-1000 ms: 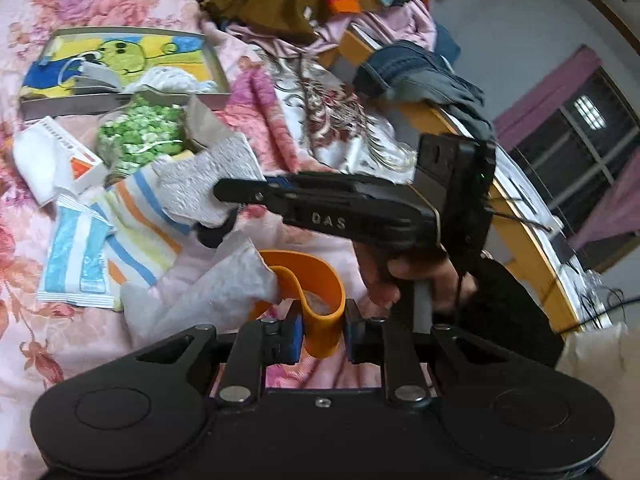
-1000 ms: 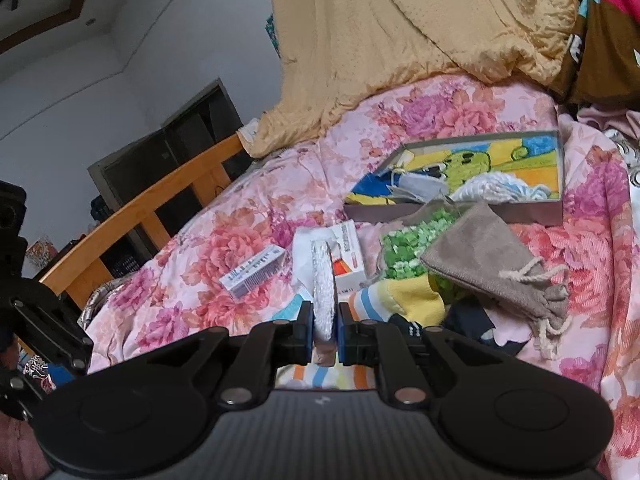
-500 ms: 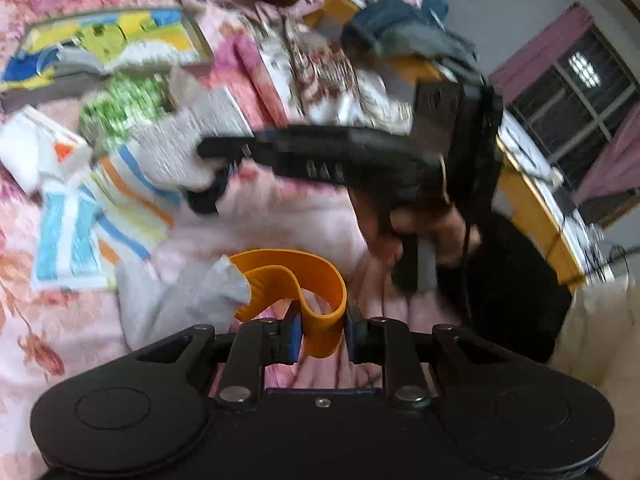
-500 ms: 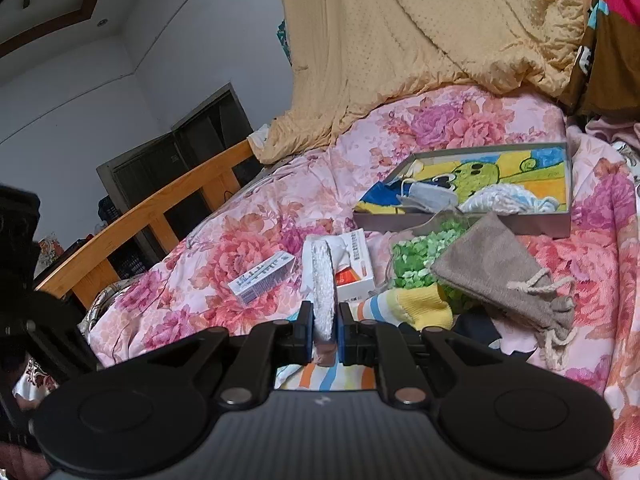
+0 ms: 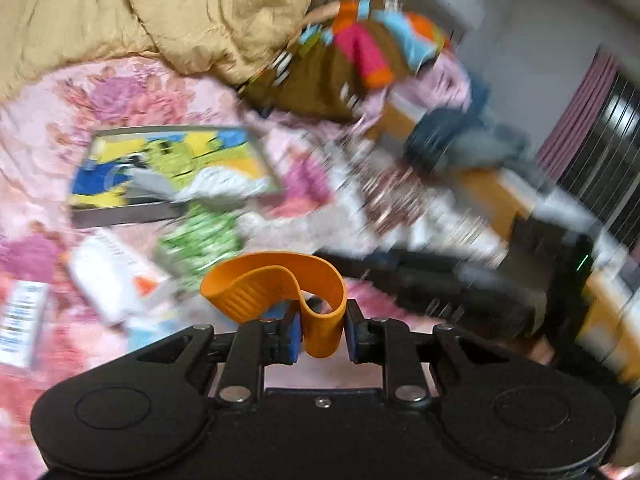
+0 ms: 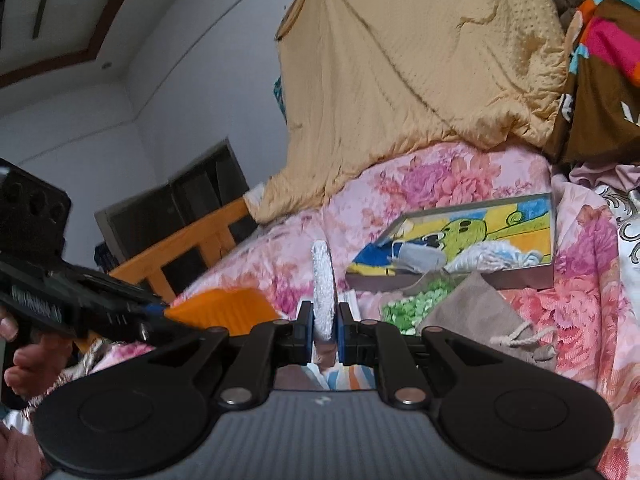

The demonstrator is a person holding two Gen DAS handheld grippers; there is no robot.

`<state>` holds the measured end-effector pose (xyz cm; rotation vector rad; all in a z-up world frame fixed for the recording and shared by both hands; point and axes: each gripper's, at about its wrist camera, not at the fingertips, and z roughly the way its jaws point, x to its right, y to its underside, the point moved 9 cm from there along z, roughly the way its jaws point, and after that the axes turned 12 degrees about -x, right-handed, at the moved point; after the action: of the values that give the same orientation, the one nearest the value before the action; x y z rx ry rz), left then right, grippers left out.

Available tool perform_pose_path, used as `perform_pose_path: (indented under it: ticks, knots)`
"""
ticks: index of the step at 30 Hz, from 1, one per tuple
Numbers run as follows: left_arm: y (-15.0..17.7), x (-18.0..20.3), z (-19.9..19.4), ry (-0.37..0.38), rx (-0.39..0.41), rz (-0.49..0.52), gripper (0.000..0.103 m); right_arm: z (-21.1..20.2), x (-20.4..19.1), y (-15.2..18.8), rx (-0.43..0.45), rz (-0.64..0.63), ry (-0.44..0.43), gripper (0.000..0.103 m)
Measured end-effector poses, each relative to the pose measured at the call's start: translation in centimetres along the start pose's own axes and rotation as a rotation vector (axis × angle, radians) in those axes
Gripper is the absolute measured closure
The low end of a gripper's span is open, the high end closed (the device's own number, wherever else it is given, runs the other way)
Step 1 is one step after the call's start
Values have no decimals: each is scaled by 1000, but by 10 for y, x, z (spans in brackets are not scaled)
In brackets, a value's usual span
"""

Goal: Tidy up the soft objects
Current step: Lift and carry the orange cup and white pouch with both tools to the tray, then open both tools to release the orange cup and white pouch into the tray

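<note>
Left gripper (image 5: pixel 320 336) pinched an orange rubbery band (image 5: pixel 276 284) near its lower fold; the rest of the loop curled free above the pads. Held by the fold, probably so the springy strip would not flop open while carried. Left view badly smeared, so what lay directly below the band could not be told.

Right gripper (image 6: pixel 324 334) was pressed together on a thin white fuzzy cloth (image 6: pixel 323 280), gripped by one edge so it stood upright between the fingers, a clean hold for a limp piece.

Outward from the claws: a shallow tray (image 6: pixel 480 278) with a bright cartoon lining sat on the floral bedspread (image 6: pixel 440 176), already containing a grey piece and a white knitted piece. It looked like the collecting spot for the soft things. Just in front of it lay a green-speckled item (image 6: pixel 404 308) and a grey drawstring pouch (image 6: pixel 476 316), both outside the tray. A white box (image 5: pixel 116 276) lay further left. A yellow blanket (image 6: pixel 420 60) was heaped behind.

Judgement: both held items were likely bound for the tray; neither was over it yet.
</note>
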<state>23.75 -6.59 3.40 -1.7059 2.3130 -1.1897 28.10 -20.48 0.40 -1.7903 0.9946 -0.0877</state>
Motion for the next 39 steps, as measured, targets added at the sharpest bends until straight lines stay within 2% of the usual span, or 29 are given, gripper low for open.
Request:
perform_pose_path:
  ticks: [2, 7, 13, 18, 20, 25, 32, 39]
  knots:
    - [-11, -6, -1, 55, 34, -66, 79, -1, 3, -3, 14, 8, 5, 90]
    - [-31, -16, 11, -2, 60, -66, 79, -2, 11, -14, 56, 10, 38, 90]
    - [-61, -41, 36, -145, 94, -38, 79, 12, 28, -42, 94, 0, 104, 90]
    - [-99, -71, 66, -303, 143, -26, 79, 41, 53, -73, 97, -7, 170, 90]
    - [-115, -84, 77, -340, 152, -20, 79, 57, 68, -86, 98, 19, 183, 90]
    - [-143, -117, 109, -409, 147, -23, 78, 93, 111, -111, 113, 107, 208, 90]
    - [-162, -160, 151, -439, 125, -87, 78, 132, 154, -113, 94, 179, 204, 91]
    - [-178, -177, 188, -502, 60, -45, 77, 153, 188, -120, 85, 204, 239, 90]
